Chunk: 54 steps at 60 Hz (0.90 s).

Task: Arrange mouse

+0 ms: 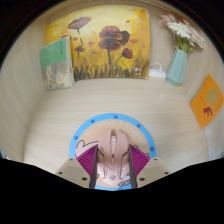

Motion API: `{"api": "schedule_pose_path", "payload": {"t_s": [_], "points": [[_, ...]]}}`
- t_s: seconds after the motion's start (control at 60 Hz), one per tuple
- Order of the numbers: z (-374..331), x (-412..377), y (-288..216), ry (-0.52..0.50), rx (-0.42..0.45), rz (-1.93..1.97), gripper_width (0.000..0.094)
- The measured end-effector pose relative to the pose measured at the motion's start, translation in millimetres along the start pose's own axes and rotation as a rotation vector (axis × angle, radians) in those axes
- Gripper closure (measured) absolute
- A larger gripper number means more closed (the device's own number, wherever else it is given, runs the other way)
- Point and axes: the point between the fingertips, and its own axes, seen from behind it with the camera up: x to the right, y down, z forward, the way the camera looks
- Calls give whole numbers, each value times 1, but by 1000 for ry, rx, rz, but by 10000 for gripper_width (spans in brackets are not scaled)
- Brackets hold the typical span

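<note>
- The gripper (111,172) sits nearest, its two fingers carrying magenta pads (88,163) on their inner faces, and both pads press against the flanks of the mouse (113,158), so the tongs are clamped on it
- The grip takes the mouse across its width, probably because the narrow sides give the pads flat bearing and leave the long axis pointing forward, which makes lining it up easier
- The mouse looks pale pink or beige, smooth and rounded, with a thin seam or wheel line running down its middle; its rear part is hidden between the fingers
- Whether it rests on the surface below or is lifted just clear of it I cannot tell
- Under and around it lies a round mouse mat (85,137), tan in the centre with a bright blue rim; the mouse is over the near-middle of this disc, which seems the fitting spot for an arranged mouse
- The mat lies on a light wooden table (40,120) that stretches away beyond the fingers
- Off to the right on the table, apart from the mat, lies an orange card (207,100)
- At the far edge a greenish book (57,62) leans upright beside a yellow painting of poppies (108,45), both propped against the wall, likely as decoration
- To the right of the painting a pale blue vase (177,67) holds white flowers (181,32), with a small white object (156,71) just beside it, too small to identify
</note>
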Motion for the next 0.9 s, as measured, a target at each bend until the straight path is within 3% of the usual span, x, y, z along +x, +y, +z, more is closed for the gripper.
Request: {"api": "schedule_pose_path", "payload": {"t_s": [0.117, 0.233, 0.6, 0.9], "points": [[2, 2, 0, 21, -4, -19, 372], [-11, 1, -12, 41, -17, -58, 175], [-138, -45, -129, -37, 205, -39, 169], [-208, -58, -144, -13, 304, -61, 166]]}}
